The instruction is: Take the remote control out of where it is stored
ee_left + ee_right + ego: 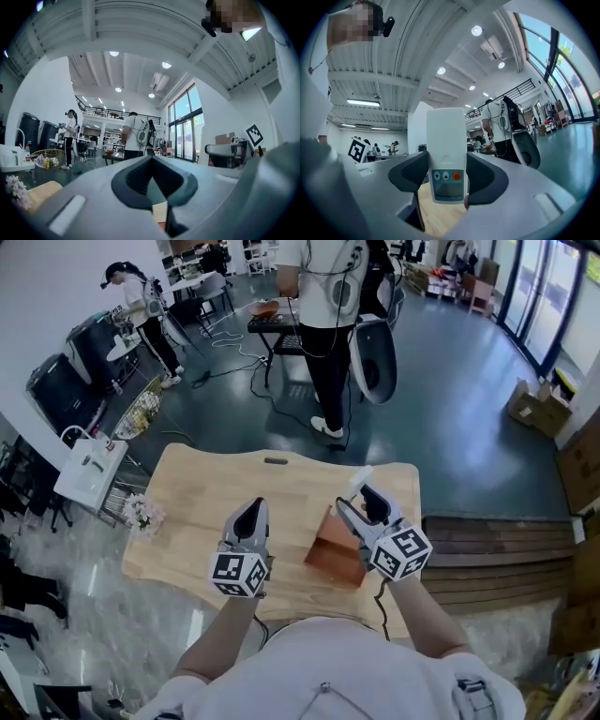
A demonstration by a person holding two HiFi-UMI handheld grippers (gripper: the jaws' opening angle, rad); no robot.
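A white remote control (446, 154) with a small screen and three buttons stands upright between the pads of my right gripper (447, 180), which is shut on it. In the head view the remote control (360, 479) sticks out past the right gripper (362, 506), held above the brown box (336, 549) on the wooden table (281, 502). My left gripper (251, 521) hovers over the table left of the box. Its jaws are closed with nothing between them, and the left gripper (152, 180) points up toward the room.
A small bunch of pale flowers (142, 514) lies at the table's left edge. A person (328, 324) stands beyond the far edge beside a dark bench (277, 329). A white cart (91, 470) stands left of the table; wooden steps (497, 549) lie to the right.
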